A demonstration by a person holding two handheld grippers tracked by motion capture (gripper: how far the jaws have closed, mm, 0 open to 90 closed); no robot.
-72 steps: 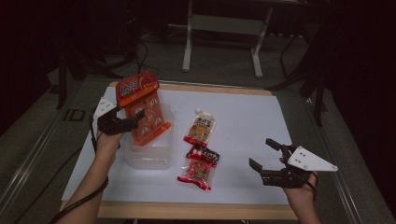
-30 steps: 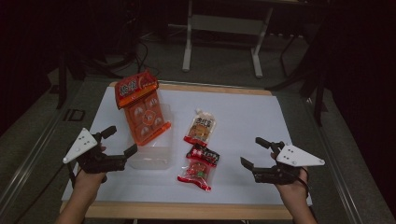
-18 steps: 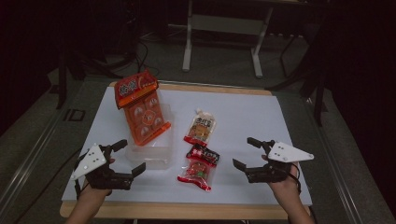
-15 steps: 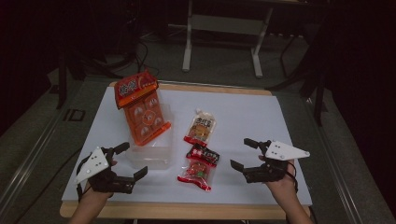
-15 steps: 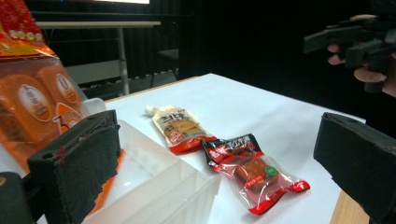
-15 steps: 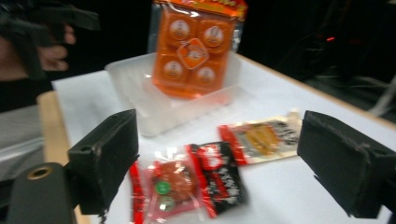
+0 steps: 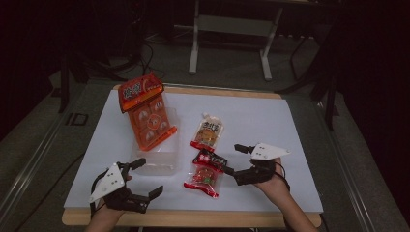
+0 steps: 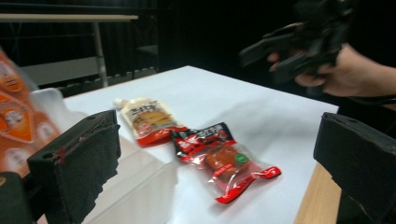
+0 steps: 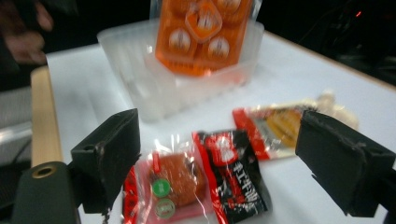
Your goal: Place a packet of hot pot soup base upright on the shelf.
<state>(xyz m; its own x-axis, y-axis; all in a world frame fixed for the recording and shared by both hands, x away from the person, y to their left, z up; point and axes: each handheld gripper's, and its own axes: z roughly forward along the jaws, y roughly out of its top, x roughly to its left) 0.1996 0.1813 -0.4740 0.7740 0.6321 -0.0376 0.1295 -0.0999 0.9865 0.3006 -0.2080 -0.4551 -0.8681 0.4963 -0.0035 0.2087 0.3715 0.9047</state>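
Note:
An orange snack bag (image 7: 145,113) stands tilted in a clear plastic tub (image 7: 162,162) at the table's left. A tan sauce pouch (image 7: 208,133) lies mid-table, and a red-and-black packet (image 7: 207,173) lies nearer me. My left gripper (image 7: 147,177) is open near the front edge, just in front of the tub, holding nothing. My right gripper (image 7: 233,159) is open just right of the red-and-black packet, its jaws pointing at it. In the left gripper view the packet (image 8: 219,156) and pouch (image 8: 149,119) lie ahead. In the right gripper view the packet (image 9: 205,182) lies between the open jaws, with the tub (image 9: 177,79) behind.
The white tabletop (image 7: 270,121) has a wooden rim (image 7: 193,218) along the near edge. A metal stand (image 7: 232,29) rises behind the table on the dark floor. Bare table stretches across the right and far side.
My left gripper let go of the orange bag and drew back to the front edge. My right gripper slid left toward the red-and-black packet. The bag stays propped in the tub.

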